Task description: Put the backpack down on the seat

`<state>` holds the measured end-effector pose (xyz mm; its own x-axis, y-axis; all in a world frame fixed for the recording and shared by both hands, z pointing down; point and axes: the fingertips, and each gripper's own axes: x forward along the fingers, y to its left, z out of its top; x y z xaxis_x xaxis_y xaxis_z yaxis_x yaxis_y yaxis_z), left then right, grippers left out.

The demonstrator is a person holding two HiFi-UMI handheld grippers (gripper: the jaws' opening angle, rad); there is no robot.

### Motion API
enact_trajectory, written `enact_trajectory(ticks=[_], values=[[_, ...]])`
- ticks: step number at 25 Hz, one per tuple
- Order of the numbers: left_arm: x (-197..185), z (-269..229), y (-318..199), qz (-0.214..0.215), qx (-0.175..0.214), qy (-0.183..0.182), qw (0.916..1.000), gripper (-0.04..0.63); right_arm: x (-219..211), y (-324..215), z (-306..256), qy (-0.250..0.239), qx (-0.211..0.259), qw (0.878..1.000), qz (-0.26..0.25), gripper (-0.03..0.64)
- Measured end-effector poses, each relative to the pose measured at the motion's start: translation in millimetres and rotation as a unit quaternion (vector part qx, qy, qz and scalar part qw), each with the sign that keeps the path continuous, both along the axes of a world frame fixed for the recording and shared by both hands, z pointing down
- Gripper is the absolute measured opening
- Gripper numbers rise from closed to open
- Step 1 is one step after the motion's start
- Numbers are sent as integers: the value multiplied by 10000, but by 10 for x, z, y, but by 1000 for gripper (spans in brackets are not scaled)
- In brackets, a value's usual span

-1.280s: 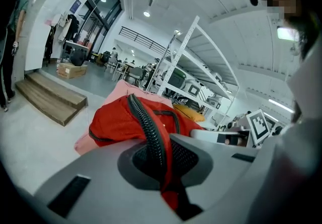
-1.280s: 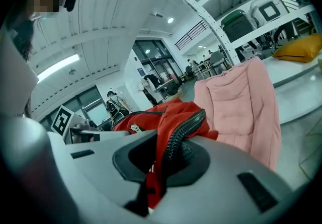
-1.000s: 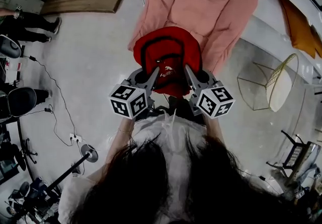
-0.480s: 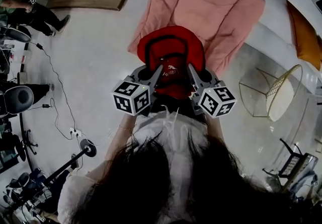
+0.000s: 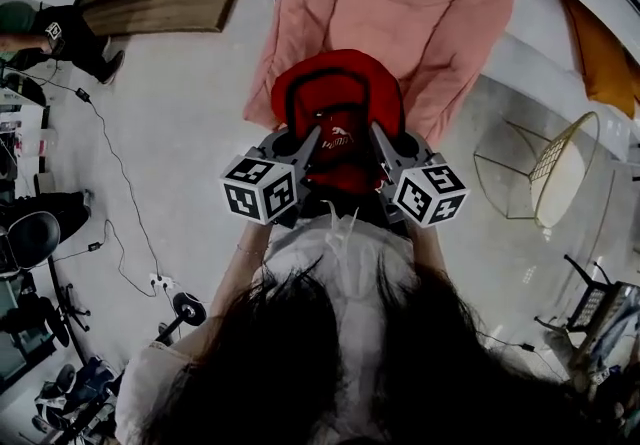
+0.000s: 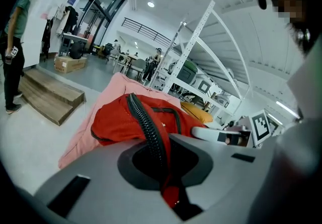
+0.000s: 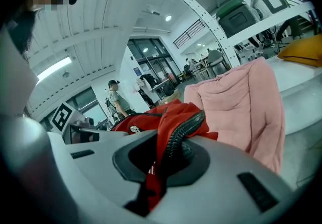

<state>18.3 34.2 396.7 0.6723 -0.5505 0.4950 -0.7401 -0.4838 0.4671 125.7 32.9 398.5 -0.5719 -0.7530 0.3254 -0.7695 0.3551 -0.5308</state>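
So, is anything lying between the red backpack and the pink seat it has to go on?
Nothing visible. The left gripper and right gripper are both shut on the backpack, held at the near edge of the pink seat; its surface that shows is bare. What lies directly beneath the backpack is hidden.

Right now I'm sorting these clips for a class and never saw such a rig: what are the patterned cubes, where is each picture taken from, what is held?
No robot: a person holds a two-jaw gripper in each hand; the marker cubes are part of them. The head view looks down from the person's head. The other two cameras ride on the left gripper and right gripper, looking along their jaws. Both are shut on a red backpack, pinching its zipped edge. Beyond it a pink seat lies on the floor; whether the backpack rests on it I cannot tell.
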Motion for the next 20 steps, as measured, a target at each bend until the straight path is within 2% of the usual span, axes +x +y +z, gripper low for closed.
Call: enact_trajectory(ticks=[6,13,18,20], values=[[72,70,-308,297,-104,72,9995,37,75,-260,70,82,-119,9996,258,49],[15,406,-901,593,-376,22,9975,37,34,-828,421,249,-510,9974,434,49],[39,726,-1261,1079,-184,-347,9934,37,53,-1209,751,385,-826,9940,597,49],[71,889,-1410,1133,-250,-339,9927,37,89,-1346,916,439,-967,9922,656,49]])
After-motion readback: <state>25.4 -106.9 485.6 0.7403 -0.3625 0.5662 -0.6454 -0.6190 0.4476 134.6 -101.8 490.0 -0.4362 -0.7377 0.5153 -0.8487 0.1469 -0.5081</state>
